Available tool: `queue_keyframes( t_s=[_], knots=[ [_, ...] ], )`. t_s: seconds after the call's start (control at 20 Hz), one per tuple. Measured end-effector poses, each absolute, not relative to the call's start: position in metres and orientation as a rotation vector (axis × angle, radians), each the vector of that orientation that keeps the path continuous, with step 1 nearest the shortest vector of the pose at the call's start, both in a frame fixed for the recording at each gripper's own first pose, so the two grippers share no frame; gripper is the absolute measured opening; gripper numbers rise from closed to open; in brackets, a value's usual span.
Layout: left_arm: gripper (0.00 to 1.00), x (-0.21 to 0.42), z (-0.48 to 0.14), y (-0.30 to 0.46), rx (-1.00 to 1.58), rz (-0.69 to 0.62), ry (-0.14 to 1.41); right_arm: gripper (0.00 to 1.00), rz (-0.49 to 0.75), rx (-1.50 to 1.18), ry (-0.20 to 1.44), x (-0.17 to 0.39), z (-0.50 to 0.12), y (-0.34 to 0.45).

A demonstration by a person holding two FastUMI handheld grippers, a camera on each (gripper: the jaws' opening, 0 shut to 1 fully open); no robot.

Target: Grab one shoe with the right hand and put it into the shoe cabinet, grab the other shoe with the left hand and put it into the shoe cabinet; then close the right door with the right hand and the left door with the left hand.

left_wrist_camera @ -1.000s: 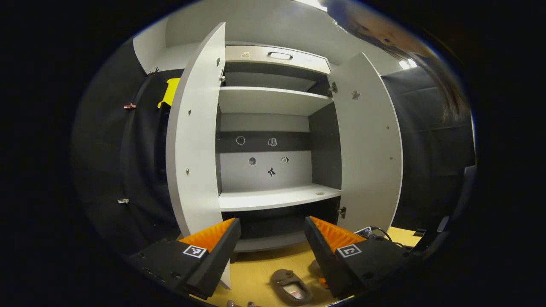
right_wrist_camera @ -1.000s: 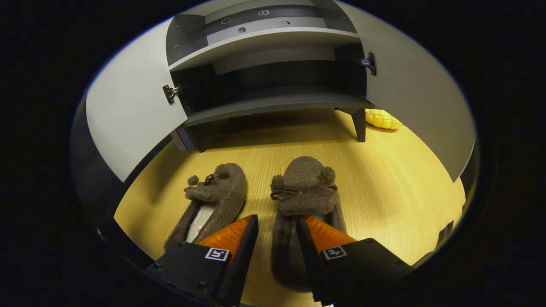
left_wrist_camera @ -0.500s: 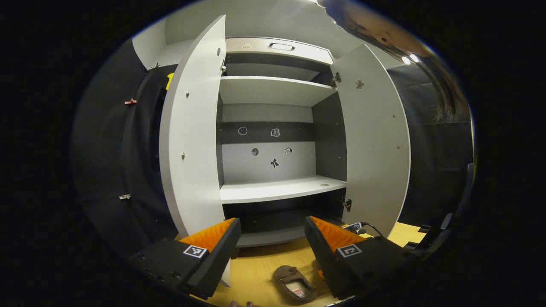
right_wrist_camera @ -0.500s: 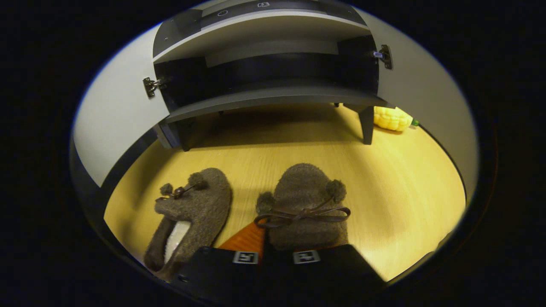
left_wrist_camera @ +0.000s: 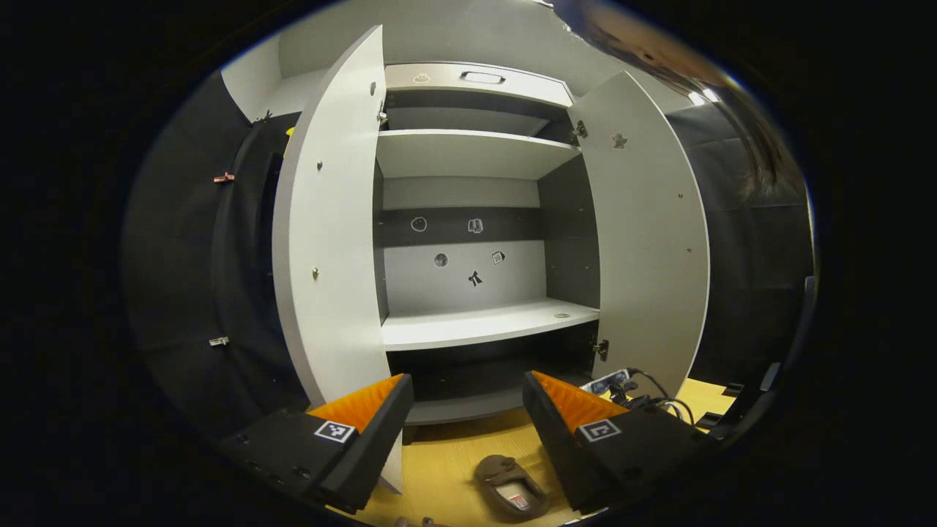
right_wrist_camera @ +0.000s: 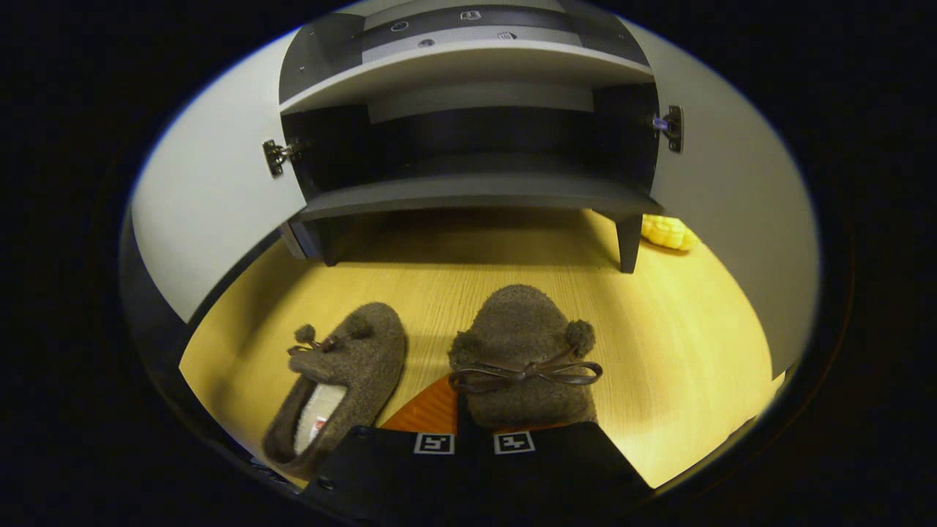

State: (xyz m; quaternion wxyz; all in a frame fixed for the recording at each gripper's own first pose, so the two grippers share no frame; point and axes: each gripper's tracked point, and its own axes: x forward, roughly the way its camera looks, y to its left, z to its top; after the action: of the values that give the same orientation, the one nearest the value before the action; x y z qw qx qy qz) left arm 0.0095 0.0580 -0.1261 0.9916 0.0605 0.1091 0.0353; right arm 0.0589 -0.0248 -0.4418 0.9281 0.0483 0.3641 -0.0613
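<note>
On the floor [right_wrist_camera: 659, 351] the left slipper [right_wrist_camera: 340, 380] lies free, toe angled toward the cabinet [right_wrist_camera: 476, 194]. My right gripper [right_wrist_camera: 472, 428] pinches the right slipper [right_wrist_camera: 523, 351], toe pointing straight at it. My left gripper [left_wrist_camera: 468, 410] hangs spread wide.

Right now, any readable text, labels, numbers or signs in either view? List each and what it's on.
No readable words or numbers.
Square coded markers on the left gripper and right gripper: patterns, no text.
Small stickers on the shoe cabinet back panel: pictures, too small to read.
Tag inside the left slipper: too blurred to read.
The held slipper shows no label.
</note>
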Motion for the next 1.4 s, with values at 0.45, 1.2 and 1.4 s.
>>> queue_keyframes(
  t_s=[0.45, 1.2, 1.4],
  knots=[
    [0.95, -0.009, -0.093, 0.032, 0.057, -0.011, 0.165, 0.05, -0.138, 0.084, 0.414, 0.123, -0.224, -0.038],
    [0.95, -0.002, -0.082, 0.039, 0.027, 0.034, 0.162, 0.05, -0.176, -0.015, 0.228, 0.32, -0.065, -0.078],
    [0.95, 0.007, -0.083, 0.046, 0.091, 0.065, 0.175, 0.04, -0.205, 0.004, 0.269, 0.372, -0.073, -0.1]
  ],
)
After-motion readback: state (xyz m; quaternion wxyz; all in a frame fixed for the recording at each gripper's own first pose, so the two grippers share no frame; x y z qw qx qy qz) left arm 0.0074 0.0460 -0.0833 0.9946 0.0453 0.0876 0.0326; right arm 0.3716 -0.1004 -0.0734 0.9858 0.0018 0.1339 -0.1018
